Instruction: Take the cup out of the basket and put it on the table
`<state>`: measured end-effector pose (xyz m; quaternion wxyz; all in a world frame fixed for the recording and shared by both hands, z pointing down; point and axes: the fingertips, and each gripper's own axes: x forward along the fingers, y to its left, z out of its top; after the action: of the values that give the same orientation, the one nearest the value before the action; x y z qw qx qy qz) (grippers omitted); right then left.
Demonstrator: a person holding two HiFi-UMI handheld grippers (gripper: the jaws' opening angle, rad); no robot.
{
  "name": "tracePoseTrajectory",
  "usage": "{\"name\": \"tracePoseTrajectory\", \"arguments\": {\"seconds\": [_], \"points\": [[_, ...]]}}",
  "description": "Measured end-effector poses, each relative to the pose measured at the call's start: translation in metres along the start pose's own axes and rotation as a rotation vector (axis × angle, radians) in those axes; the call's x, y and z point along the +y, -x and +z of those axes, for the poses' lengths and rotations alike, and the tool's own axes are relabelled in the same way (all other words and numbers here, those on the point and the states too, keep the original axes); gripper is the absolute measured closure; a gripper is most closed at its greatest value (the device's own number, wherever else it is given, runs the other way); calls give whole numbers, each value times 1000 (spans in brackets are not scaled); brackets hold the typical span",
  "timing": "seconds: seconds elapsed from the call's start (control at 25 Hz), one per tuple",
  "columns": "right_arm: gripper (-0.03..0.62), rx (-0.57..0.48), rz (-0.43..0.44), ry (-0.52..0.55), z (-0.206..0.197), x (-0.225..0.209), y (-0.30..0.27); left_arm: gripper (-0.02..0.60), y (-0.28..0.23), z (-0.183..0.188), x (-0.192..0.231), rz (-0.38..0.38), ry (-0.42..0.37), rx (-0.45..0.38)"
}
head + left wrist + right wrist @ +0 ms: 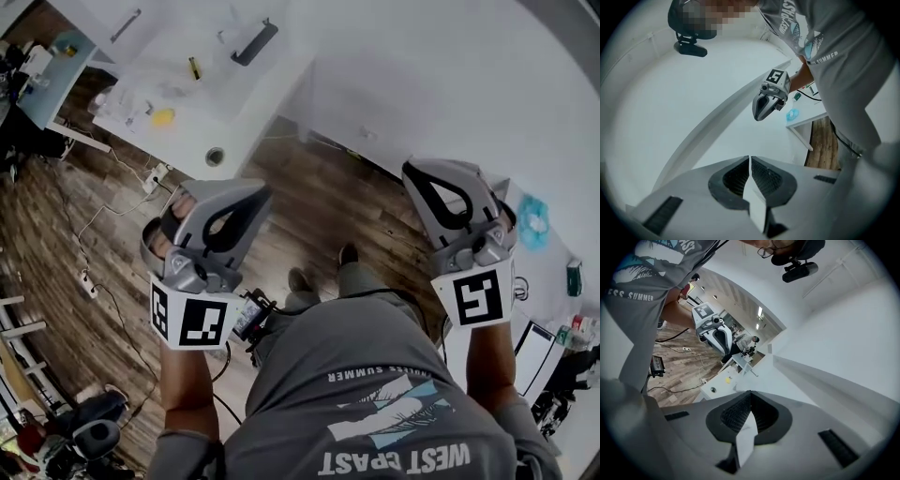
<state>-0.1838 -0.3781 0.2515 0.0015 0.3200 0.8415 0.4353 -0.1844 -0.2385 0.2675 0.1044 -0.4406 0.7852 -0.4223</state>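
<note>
The left claw and right claw are each pressed together on nothing, likely because there is nothing within reach to grasp yet. Beyond them lie the floor and a white surface. Neither cup nor basket shows in any view, so the cup's place cannot be told.

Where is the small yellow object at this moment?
The small yellow object lies on the white table at the upper left of the head view, beyond the left gripper and near a round hole.
</note>
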Motion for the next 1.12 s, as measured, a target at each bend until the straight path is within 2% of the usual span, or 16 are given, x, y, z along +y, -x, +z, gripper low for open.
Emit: {"name": "tracePoseTrajectory", "arguments": {"seconds": [0.2, 0.32, 0.48, 0.68, 0.88, 1.12], "points": [[583, -93, 61, -9, -16, -24, -29, 555, -19, -5, 18, 53, 34, 94], [583, -161, 69, -8, -27, -50, -41, 555, -34, -6, 34, 83, 23, 162], [583, -192, 116, -12, -46, -65, -60, 555, -43, -11, 39, 124, 51, 240], [583, -232, 187, 3, -29, -59, -96, 555, -19, -33, 42, 171, 104, 298], [583, -245, 217, 23, -15, -54, -159, 555, -7, -86, 60, 204, 134, 326], [583, -262, 207, 76, 30, -63, -218, 555, 17, -130, 100, 235, 146, 287]]}}
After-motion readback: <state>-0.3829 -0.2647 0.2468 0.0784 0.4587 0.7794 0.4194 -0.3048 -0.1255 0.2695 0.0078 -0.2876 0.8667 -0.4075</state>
